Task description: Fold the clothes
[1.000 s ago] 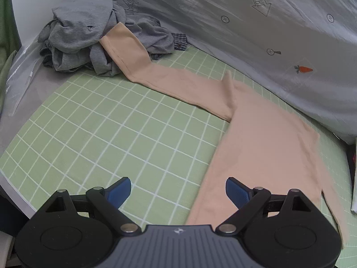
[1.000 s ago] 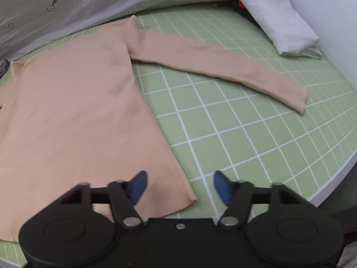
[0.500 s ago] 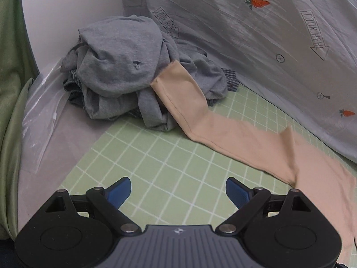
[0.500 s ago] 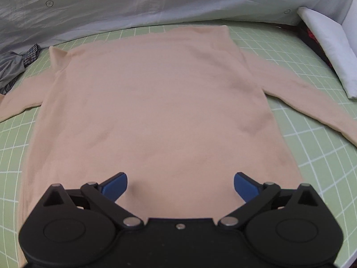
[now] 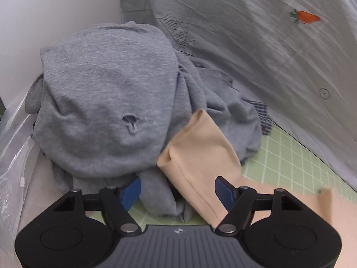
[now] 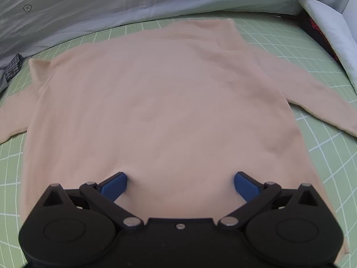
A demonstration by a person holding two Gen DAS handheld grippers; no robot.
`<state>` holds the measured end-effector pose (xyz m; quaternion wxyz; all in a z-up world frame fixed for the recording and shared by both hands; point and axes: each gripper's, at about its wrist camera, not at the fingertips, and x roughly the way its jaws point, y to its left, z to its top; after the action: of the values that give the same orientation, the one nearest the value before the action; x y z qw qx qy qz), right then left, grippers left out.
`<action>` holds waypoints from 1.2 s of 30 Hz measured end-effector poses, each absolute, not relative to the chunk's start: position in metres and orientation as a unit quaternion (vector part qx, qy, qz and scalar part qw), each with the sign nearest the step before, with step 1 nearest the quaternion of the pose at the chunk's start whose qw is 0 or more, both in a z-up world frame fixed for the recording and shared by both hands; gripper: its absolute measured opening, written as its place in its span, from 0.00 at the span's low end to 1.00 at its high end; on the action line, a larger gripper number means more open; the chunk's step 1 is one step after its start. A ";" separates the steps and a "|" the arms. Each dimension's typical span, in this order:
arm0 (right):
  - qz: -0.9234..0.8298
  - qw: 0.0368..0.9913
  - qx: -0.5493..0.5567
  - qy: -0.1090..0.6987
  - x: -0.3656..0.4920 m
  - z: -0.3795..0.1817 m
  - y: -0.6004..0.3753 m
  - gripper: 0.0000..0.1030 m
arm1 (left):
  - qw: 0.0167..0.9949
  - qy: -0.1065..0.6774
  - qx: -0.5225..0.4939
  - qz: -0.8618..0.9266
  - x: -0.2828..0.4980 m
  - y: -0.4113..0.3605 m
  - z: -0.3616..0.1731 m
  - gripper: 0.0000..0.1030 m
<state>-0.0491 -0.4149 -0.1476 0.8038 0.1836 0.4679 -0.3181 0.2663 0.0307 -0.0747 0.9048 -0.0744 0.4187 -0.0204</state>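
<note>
A peach long-sleeved shirt [image 6: 160, 102] lies flat on the green grid mat [image 6: 330, 156], sleeves spread to both sides. My right gripper [image 6: 180, 185] hangs wide open just over the shirt's lower body, nothing between its blue pads. In the left wrist view the shirt's left sleeve cuff [image 5: 198, 147] rests up against a pile of grey clothes [image 5: 107, 93]. My left gripper [image 5: 177, 191] is at that cuff with its jaws closing. The sleeve and a fold of grey cloth lie between the pads, which do not press on them.
A grey sheet printed with carrots [image 5: 267, 44] rises along the back. A checked cloth [image 5: 264, 116] peeks from under the grey pile. Clear plastic [image 5: 13, 147] lies at the far left. A folded white cloth [image 6: 328, 29] sits at the mat's right rear.
My left gripper travelled left along the sleeve to its cuff at the grey pile, and its jaws narrowed. My right gripper shifted from the hem's right corner to the shirt's middle and opened wider.
</note>
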 end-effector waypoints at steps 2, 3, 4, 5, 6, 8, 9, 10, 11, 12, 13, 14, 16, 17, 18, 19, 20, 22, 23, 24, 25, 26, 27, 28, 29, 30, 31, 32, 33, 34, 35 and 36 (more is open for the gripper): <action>-0.320 0.805 0.183 0.464 -0.047 -0.148 -0.416 1.00 | 0.904 0.420 -0.071 -0.020 0.273 0.031 -0.076 0.29; -0.321 0.806 0.183 0.463 -0.046 -0.149 -0.416 1.00 | 0.904 0.421 -0.068 -0.020 0.274 0.032 -0.076 0.02; -0.321 0.806 0.183 0.462 -0.047 -0.149 -0.416 1.00 | 0.904 0.422 -0.065 -0.020 0.274 0.032 -0.076 0.03; -0.322 0.807 0.182 0.461 -0.048 -0.149 -0.416 1.00 | 0.904 0.421 -0.067 -0.020 0.272 0.034 -0.075 0.03; -0.321 0.808 0.181 0.459 -0.048 -0.149 -0.416 1.00 | 0.905 0.418 -0.073 -0.022 0.269 0.036 -0.073 0.03; -0.321 0.811 0.179 0.456 -0.050 -0.150 -0.415 1.00 | 0.909 0.409 -0.073 -0.019 0.258 0.040 -0.066 0.03; -0.321 0.812 0.177 0.454 -0.051 -0.151 -0.415 1.00 | 0.912 0.404 -0.072 -0.017 0.251 0.041 -0.062 0.03; -0.321 0.814 0.176 0.452 -0.052 -0.151 -0.415 1.00 | 0.914 0.400 -0.072 -0.015 0.244 0.043 -0.057 0.03; -0.321 0.815 0.175 0.449 -0.053 -0.151 -0.414 1.00 | 0.915 0.396 -0.075 -0.012 0.236 0.045 -0.053 0.03; -0.321 0.817 0.173 0.447 -0.054 -0.151 -0.414 1.00 | 0.916 0.393 -0.081 -0.009 0.227 0.047 -0.048 0.03; -0.321 0.818 0.172 0.445 -0.055 -0.152 -0.414 1.00 | 0.917 0.390 -0.085 -0.006 0.218 0.049 -0.045 0.03; -0.320 0.820 0.171 0.443 -0.055 -0.152 -0.413 1.00 | 0.918 0.387 -0.087 -0.002 0.208 0.050 -0.042 0.03; -0.319 0.823 0.168 0.439 -0.057 -0.152 -0.413 1.00 | 0.918 0.387 -0.085 0.006 0.189 0.053 -0.039 0.03; -0.318 0.825 0.166 0.437 -0.058 -0.152 -0.412 1.00 | 0.917 0.388 -0.087 0.011 0.179 0.055 -0.039 0.03; -0.317 0.827 0.165 0.435 -0.059 -0.152 -0.412 1.00 | 0.915 0.392 -0.092 0.017 0.169 0.059 -0.040 0.03; -0.316 0.828 0.163 0.433 -0.059 -0.153 -0.412 1.00 | 0.912 0.398 -0.098 0.023 0.159 0.063 -0.042 0.03; -0.315 0.829 0.162 0.432 -0.060 -0.153 -0.412 1.00 | 0.908 0.405 -0.104 0.029 0.150 0.067 -0.046 0.03; -0.314 0.831 0.160 0.430 -0.060 -0.153 -0.411 1.00 | 0.898 0.422 -0.117 0.040 0.135 0.073 -0.055 0.03; -0.314 0.832 0.159 0.429 -0.061 -0.153 -0.411 1.00 | 0.893 0.430 -0.123 0.045 0.127 0.076 -0.061 0.03; -0.314 0.833 0.159 0.428 -0.061 -0.153 -0.411 1.00 | 0.887 0.439 -0.131 0.050 0.118 0.080 -0.067 0.03; -0.313 0.834 0.158 0.426 -0.061 -0.153 -0.411 1.00 | 0.881 0.449 -0.138 0.054 0.110 0.083 -0.073 0.03; -0.313 0.835 0.157 0.425 -0.062 -0.153 -0.411 1.00 | 0.875 0.459 -0.145 0.056 0.104 0.085 -0.080 0.03; -0.312 0.836 0.155 0.424 -0.062 -0.154 -0.411 1.00 | 0.869 0.467 -0.150 0.058 0.098 0.087 -0.086 0.03; -0.311 0.837 0.154 0.422 -0.062 -0.154 -0.411 1.00 | 0.863 0.476 -0.155 0.059 0.092 0.088 -0.092 0.03; -0.310 0.839 0.153 0.421 -0.063 -0.154 -0.410 1.00 | 0.857 0.486 -0.159 0.060 0.086 0.088 -0.097 0.03; -0.308 0.840 0.152 0.420 -0.063 -0.154 -0.410 1.00 | 0.852 0.493 -0.163 0.061 0.081 0.088 -0.102 0.03; -0.307 0.840 0.151 0.420 -0.063 -0.154 -0.411 1.00 | 0.849 0.498 -0.167 0.062 0.077 0.089 -0.105 0.03; -0.306 0.841 0.150 0.420 -0.064 -0.154 -0.411 1.00 | 0.846 0.502 -0.170 0.061 0.073 0.089 -0.107 0.03; -0.304 0.842 0.150 0.420 -0.064 -0.154 -0.411 1.00 | 0.843 0.505 -0.172 0.061 0.071 0.089 -0.109 0.03; -0.304 0.843 0.149 0.419 -0.064 -0.155 -0.411 1.00 | 0.841 0.508 -0.174 0.060 0.069 0.089 -0.111 0.03; -0.304 0.844 0.148 0.417 -0.065 -0.155 -0.410 1.00 | 0.839 0.511 -0.175 0.060 0.067 0.089 -0.113 0.03; -0.304 0.845 0.147 0.415 -0.066 -0.155 -0.410 1.00 | 0.838 0.514 -0.175 0.059 0.065 0.089 -0.114 0.03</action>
<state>-0.0656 -0.4096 -0.1550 0.8448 0.1471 0.4152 -0.3036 0.0655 0.0886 -0.1139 0.8377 -0.1753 0.5139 0.0587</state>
